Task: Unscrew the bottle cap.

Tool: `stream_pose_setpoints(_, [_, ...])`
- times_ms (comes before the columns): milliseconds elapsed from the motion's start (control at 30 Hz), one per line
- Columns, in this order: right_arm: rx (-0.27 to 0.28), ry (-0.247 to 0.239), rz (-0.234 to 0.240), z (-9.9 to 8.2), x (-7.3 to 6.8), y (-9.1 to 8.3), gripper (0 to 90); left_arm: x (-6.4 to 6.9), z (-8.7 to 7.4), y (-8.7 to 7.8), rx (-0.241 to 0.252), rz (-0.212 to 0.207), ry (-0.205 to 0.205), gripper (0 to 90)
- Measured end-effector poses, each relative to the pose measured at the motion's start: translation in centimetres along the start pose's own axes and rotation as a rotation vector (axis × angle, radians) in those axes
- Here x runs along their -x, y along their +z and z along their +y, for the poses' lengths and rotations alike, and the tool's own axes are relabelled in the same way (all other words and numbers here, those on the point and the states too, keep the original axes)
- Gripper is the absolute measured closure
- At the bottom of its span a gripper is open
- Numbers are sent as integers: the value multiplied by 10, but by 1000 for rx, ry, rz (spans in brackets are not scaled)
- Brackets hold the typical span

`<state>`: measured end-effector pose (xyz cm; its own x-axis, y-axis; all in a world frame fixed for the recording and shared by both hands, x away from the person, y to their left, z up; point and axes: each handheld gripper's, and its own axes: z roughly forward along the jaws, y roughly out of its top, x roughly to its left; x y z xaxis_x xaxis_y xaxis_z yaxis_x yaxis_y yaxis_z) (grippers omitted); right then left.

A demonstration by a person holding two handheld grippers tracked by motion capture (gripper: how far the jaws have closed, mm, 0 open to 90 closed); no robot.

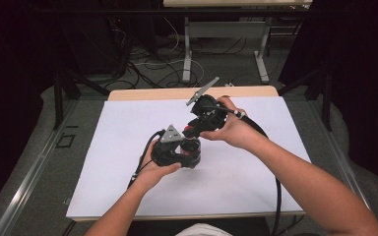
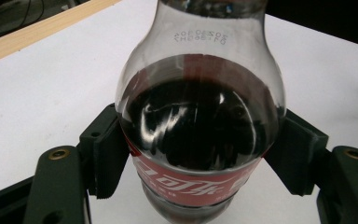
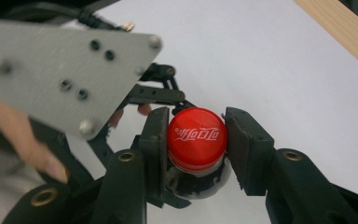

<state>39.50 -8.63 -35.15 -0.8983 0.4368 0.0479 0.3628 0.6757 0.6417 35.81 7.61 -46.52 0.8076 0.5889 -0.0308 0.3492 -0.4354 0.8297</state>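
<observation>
A cola bottle [image 2: 200, 116] with dark drink and a red label stands upright on the white table [image 1: 118, 147]. My left gripper [image 2: 198, 154] is shut on its body at label height, a pad pressed to each side. From above, my right gripper [image 3: 196, 126] is shut on the red cap [image 3: 196, 137], one jaw on each side of it. In the high view the left gripper [image 1: 188, 153] sits low near the table's middle. The right gripper [image 1: 191, 130] is just above and behind it, tilted down. The bottle [image 1: 192, 146] is mostly hidden between them.
The left gripper's grey plate [image 3: 70, 70] and a hand's fingers [image 3: 32, 144] are close to the right gripper's jaws. A wooden strip [image 1: 142, 93] marks the table's far edge. Beyond it stand another table's legs [image 1: 187, 54] and floor cables [image 1: 152, 69].
</observation>
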Motion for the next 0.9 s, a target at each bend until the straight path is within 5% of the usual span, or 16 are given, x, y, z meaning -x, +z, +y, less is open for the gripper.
stream_pose_setpoints(33, [-32, -54, 38, 2, 3, -1, 609, 1, 0, 0, -1, -8, 3, 300])
stream_pose_setpoints(67, [-32, -54, 38, 2, 3, -1, 609, 1, 0, 0, -7, -14, 7, 300])
stream_pose_setpoints(133, [-45, -194, 79, 5, 6, -1, 609, 1, 0, 0, 7, -13, 10, 300])
stream_pose_setpoints(233, [-30, -308, 107, 4, 7, -1, 606, 1, 0, 0, -8, -16, 15, 300])
stream_pose_setpoints(367, [-14, -174, 70, 3, 5, -1, 459, 0, 0, 0, 0, -5, 1, 300])
stream_pose_setpoints(533, [49, 109, -30, -1, -6, -2, 435, -1, 0, -2, 0, -2, -23, 300])
stream_pose_setpoints(700, [39, 191, -63, -2, -12, -1, 516, -2, 0, -2, 0, 2, -25, 300])
stream_pose_setpoints(900, [56, 128, -60, -1, -13, 4, 529, -1, 0, -2, 9, -3, -17, 300])
